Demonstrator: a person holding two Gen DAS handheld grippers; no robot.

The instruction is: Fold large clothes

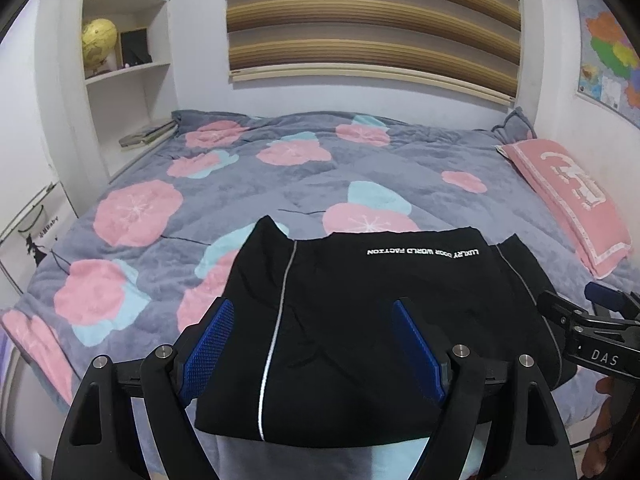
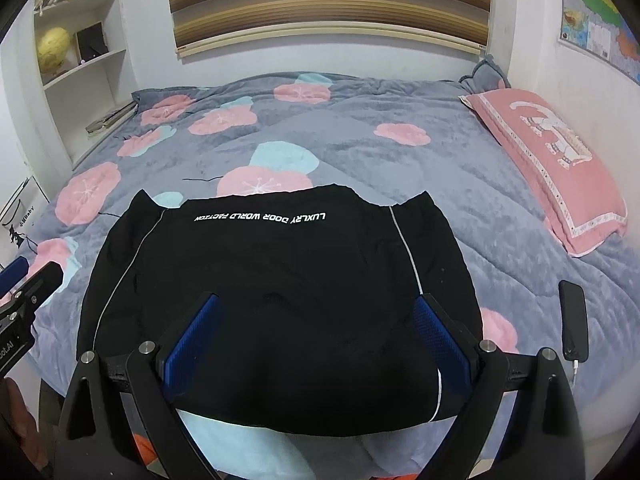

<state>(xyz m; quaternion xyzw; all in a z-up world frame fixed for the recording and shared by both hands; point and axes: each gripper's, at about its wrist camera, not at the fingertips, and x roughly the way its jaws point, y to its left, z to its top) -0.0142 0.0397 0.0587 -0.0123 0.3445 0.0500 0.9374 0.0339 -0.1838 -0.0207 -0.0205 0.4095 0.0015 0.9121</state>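
A black garment with white lettering and thin reflective stripes lies folded flat on the near part of the bed; it also shows in the right wrist view. My left gripper is open, its blue-padded fingers spread above the garment's left part. My right gripper is open above the garment's right part, holding nothing. The right gripper also shows at the right edge of the left wrist view, and the left gripper at the left edge of the right wrist view.
The bed has a grey quilt with pink flowers. A pink pillow lies at the right. A black phone on a cable lies right of the garment. White shelves stand at the back left.
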